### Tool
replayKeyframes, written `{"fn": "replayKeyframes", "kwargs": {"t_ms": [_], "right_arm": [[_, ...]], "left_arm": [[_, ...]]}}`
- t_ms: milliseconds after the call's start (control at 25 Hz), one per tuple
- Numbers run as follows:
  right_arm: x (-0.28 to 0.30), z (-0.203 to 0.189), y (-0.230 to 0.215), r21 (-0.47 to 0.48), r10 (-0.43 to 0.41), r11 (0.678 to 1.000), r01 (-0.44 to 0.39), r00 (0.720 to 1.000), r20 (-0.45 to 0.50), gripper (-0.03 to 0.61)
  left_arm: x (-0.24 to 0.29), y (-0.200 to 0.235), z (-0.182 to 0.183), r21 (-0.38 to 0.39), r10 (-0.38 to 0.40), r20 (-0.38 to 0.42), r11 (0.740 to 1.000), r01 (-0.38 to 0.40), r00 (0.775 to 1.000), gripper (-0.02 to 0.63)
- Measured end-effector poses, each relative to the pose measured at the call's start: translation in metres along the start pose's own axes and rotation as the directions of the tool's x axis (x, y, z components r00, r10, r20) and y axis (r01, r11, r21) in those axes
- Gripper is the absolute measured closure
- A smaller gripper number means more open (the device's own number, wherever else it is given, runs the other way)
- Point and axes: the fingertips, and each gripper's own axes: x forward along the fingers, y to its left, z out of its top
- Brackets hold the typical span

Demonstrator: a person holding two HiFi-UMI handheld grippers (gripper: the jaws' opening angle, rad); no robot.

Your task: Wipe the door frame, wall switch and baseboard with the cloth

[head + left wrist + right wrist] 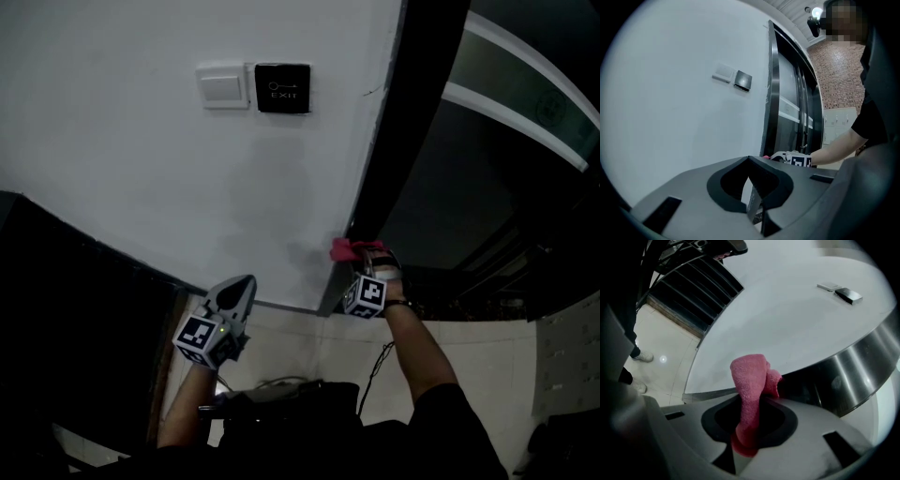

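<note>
A pink cloth (347, 248) (751, 390) is pinched in my shut right gripper (367, 265) (749, 427). It presses against the lower part of the dark metal door frame (380, 159) (862, 366), where the frame meets the white wall. Higher up that wall are a white wall switch (223, 86) (828, 286) (723, 73) and a black EXIT button (282, 88) (743, 80). A thin metal baseboard (705, 393) (281, 306) runs along the foot of the wall. My left gripper (234, 296) (750, 161) is shut on nothing, held off the wall to the left and lower.
A dark panel (75, 309) covers the wall at lower left. Pale floor tiles (487, 347) lie below, with black cables and gear (281, 394) near the person's body. Dark glass doors (487, 187) fill the opening right of the frame.
</note>
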Motion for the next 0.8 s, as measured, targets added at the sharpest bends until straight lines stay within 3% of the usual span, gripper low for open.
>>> {"fn": "replayKeyframes", "kwargs": {"t_ms": [360,800], "right_arm": [[0.006,0.013,0.022,0.069,0.081,0.994,-0.08,0.997,-0.004,0.492],[0.021,0.001,0.049,0.109,0.158,0.983,-0.149,0.985,-0.075,0.492]], "left_arm": [[-0.005,0.007,-0.002,0.032,0.011,-0.033,0.999,-0.01,0.999,0.627],[-0.016,0.019,-0.014,-0.003,0.029,-0.072,1.0,-0.029,0.997,0.627]]}}
